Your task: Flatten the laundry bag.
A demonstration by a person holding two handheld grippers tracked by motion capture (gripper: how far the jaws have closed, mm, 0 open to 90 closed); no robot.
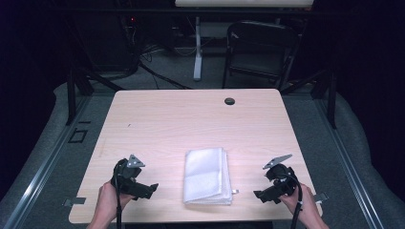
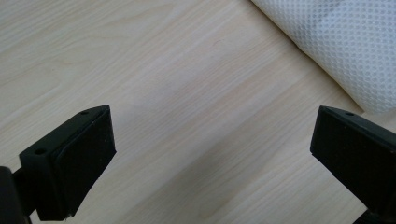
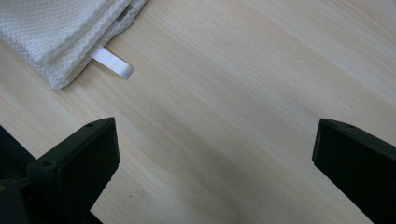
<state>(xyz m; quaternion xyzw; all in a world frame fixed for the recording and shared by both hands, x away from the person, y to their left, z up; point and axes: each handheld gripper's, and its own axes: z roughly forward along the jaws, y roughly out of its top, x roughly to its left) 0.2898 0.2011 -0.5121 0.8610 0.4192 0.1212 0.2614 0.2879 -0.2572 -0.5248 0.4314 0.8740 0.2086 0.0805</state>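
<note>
I hold the left gripper [image 1: 152, 187] and right gripper [image 1: 258, 194], jaws spread wide and empty, flanking the folded white towel [image 1: 207, 175] on the table [image 1: 191, 119].

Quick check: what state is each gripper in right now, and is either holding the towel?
Left gripper: open, holding nothing, beside the folded white towel.
Right gripper: open, holding nothing, clear of the towel.

A white, dot-textured towel [image 1: 206, 175] lies on the pale wood-grain table [image 1: 191, 119]; black grippers.
</note>
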